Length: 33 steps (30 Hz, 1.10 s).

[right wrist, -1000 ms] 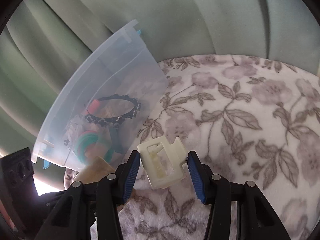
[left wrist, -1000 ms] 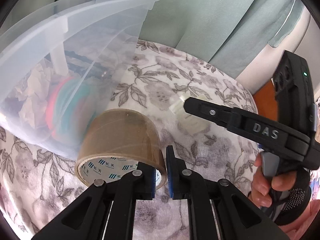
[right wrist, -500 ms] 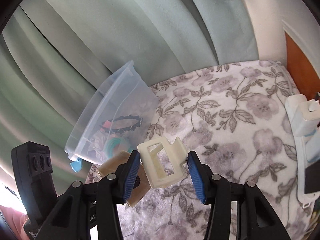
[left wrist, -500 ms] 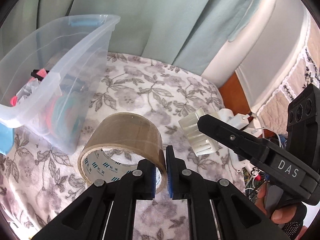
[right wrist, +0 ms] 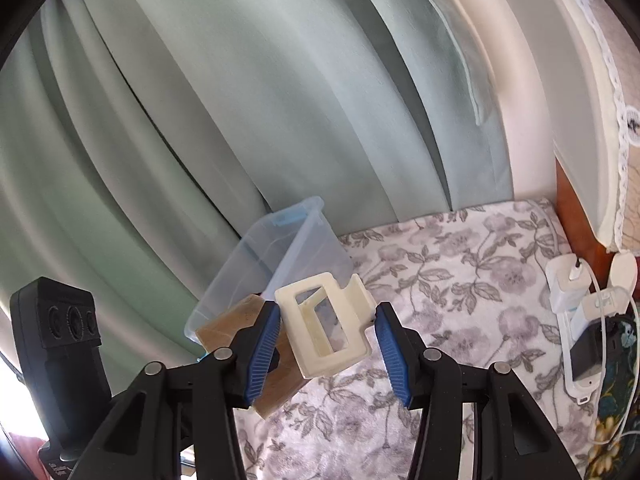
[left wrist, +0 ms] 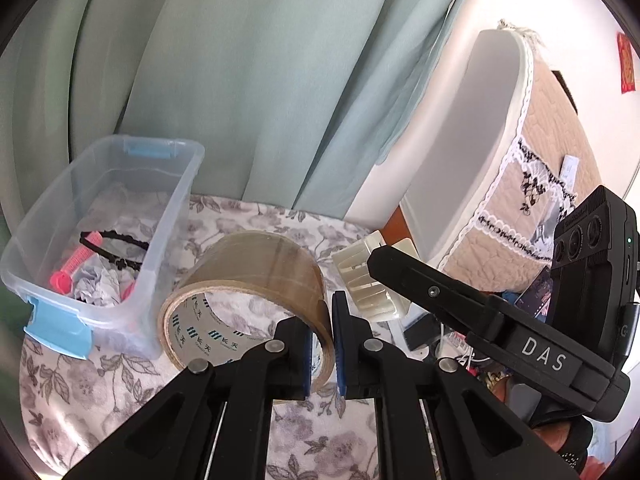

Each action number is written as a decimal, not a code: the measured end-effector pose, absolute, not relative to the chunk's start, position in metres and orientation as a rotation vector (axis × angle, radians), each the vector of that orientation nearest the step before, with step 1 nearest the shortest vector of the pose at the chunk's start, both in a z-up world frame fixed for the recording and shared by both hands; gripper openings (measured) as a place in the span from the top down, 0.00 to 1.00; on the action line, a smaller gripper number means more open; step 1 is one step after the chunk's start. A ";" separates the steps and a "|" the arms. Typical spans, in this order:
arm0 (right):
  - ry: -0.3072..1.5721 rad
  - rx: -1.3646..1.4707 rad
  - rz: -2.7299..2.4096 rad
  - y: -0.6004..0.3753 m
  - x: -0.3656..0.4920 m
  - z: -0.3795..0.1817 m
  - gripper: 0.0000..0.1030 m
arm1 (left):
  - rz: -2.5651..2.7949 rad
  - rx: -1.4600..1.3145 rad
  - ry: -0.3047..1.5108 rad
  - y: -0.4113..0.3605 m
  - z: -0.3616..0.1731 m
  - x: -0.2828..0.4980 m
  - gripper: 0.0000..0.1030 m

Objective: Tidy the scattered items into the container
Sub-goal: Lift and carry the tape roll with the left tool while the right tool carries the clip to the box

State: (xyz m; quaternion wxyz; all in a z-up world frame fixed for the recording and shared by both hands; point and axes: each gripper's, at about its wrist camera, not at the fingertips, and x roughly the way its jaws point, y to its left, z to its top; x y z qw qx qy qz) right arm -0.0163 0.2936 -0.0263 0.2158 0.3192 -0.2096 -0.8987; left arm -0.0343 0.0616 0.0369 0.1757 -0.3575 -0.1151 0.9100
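Both tongs risen above bin (left wrist: pixel 176 216); left tongs (left wrist: pixel 322 344) pinching brown tape roll (left wrist: pixel 256 268), right tongs (right wrist: pixel 326 344) gripping cream bracket (right wrist: pixel 328 324).

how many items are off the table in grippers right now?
2. The brown tape roll is pinched through its wall by the left gripper. The cream plastic bracket is clamped in the right gripper. Both hang above the floral cloth.

I see the brown tape roll (left wrist: pixel 248 276) pinched by its wall, lifted clear beside the bin (left wrist: pixel 116 216). The cream plastic clip (right wrist: pixel 326 324) hangs tilted, held aloft too.
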 end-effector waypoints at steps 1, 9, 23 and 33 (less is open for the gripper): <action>-0.573 0.868 -2.496 0.289 -0.015 -0.019 0.49 | 2.584 -0.991 -0.327 0.057 0.043 -0.034 0.91; -0.531 0.753 -2.495 0.248 -0.019 0.025 0.49 | 2.632 -0.856 -0.350 0.012 0.085 -0.034 0.91; -0.377 0.706 -2.442 0.165 -0.048 0.062 0.49 | 2.729 -0.765 -0.441 -0.082 0.108 -0.055 0.91; -0.328 0.846 -2.391 0.115 -0.079 0.028 0.49 | 2.730 -0.888 -0.545 -0.132 0.077 -0.084 0.91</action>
